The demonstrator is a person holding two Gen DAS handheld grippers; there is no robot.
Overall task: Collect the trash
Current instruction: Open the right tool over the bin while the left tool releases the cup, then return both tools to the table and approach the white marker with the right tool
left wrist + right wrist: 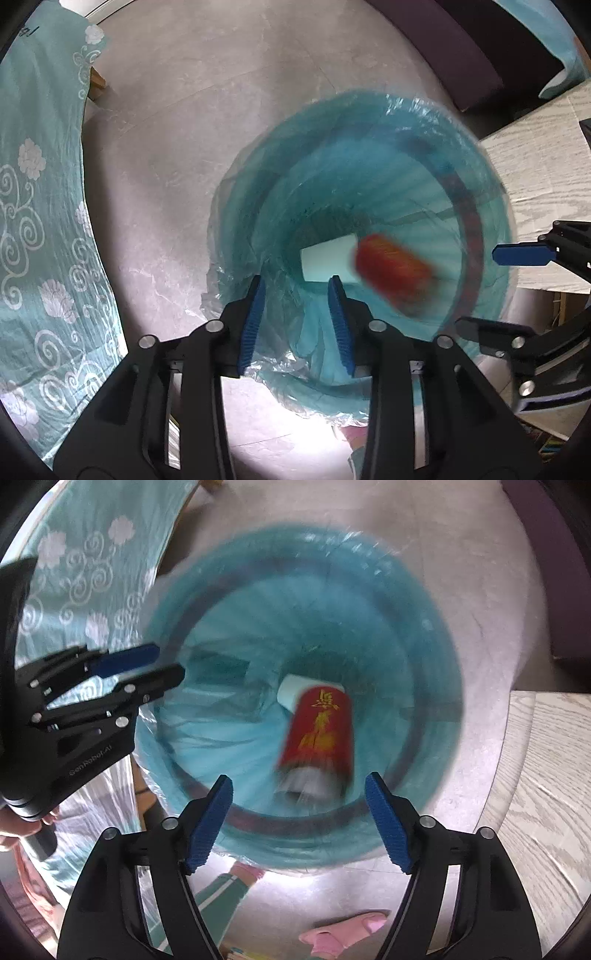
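A round bin lined with a blue-green plastic bag (476, 192) (424, 627) stands on the floor below both grippers. A red can with gold print (319, 731) is blurred in mid-air inside the bin mouth; it also shows in the left wrist view (391, 269). A white paper cup (327, 260) (295, 688) lies at the bottom. My right gripper (299, 819) is open and empty above the bin's near rim. My left gripper (297, 321) is open and empty above the bin's left edge, with nothing between its pads.
A teal floral cloth (40, 221) (81, 565) hangs at the left. A pale wood-grain table (535, 177) (546, 775) is at the right. A dark purple seat (461, 48) is behind. Pink slippers (343, 934) are on the grey floor.
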